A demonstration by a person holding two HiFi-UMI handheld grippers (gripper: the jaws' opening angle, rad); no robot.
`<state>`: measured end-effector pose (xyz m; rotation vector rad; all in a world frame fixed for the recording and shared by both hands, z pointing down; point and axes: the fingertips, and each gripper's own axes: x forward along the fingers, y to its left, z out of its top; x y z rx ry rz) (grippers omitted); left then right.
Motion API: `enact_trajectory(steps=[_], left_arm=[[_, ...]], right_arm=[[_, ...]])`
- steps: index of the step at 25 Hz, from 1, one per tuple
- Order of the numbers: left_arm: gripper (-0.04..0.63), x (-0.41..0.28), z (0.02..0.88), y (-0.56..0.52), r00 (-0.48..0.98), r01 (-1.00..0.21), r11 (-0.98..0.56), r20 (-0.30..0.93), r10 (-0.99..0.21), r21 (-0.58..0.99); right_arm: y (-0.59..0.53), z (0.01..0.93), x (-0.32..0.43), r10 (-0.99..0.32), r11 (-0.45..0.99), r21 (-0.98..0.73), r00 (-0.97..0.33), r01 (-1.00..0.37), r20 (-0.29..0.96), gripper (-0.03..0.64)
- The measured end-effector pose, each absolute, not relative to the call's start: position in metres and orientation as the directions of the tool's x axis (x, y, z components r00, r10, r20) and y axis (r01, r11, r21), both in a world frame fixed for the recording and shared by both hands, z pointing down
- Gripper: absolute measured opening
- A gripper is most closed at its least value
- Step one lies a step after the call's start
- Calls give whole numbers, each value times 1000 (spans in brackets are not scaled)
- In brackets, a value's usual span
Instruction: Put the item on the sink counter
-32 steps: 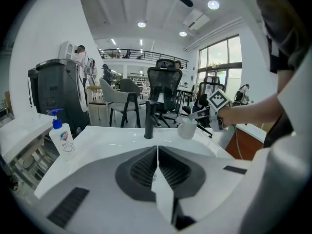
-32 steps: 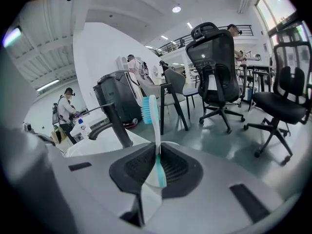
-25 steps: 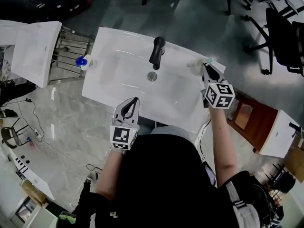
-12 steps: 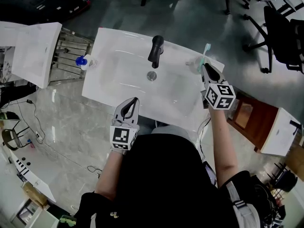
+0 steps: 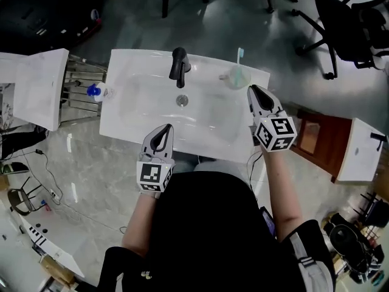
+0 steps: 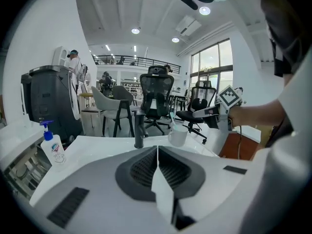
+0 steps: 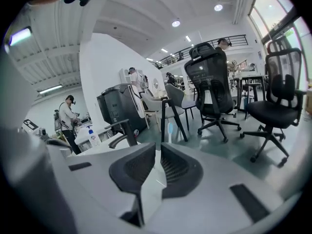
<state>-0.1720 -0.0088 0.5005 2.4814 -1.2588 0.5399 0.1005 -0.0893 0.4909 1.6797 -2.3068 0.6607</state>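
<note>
A pale cup (image 5: 234,76) with a light-blue toothbrush (image 5: 240,53) upright in it stands on the white sink counter (image 5: 127,123), at the back right by the black faucet (image 5: 178,66). My right gripper (image 5: 253,90) hangs just right of and nearer than the cup, apart from it; its jaws stand nearly together and hold nothing. My left gripper (image 5: 168,128) is shut and empty over the counter's front edge. The left gripper view shows the cup (image 6: 178,135) and the right gripper (image 6: 210,112) beside it. The right gripper view catches the toothbrush (image 7: 169,128) past its tips.
A blue-pump soap bottle (image 5: 97,91) stands at the counter's left end, with a metal rack (image 5: 79,81) and a second white basin (image 5: 36,84) beyond. Office chairs (image 5: 340,17) stand behind the sink. A brown cabinet (image 5: 310,142) is at the right.
My right gripper has drawn back from the cup toward me. The toothbrush, low by the gripper a second ago, now stands upright in the cup. The left gripper has stayed put.
</note>
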Motion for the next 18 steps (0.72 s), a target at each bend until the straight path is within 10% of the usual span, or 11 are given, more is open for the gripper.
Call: enact_trajectory(steps=[18], left_arm=[[25,-42,443,2,771,-605,-790,322,-549,102]], right_arm=[[54,405,151,-937,180,-231,-238,-956,254,49]])
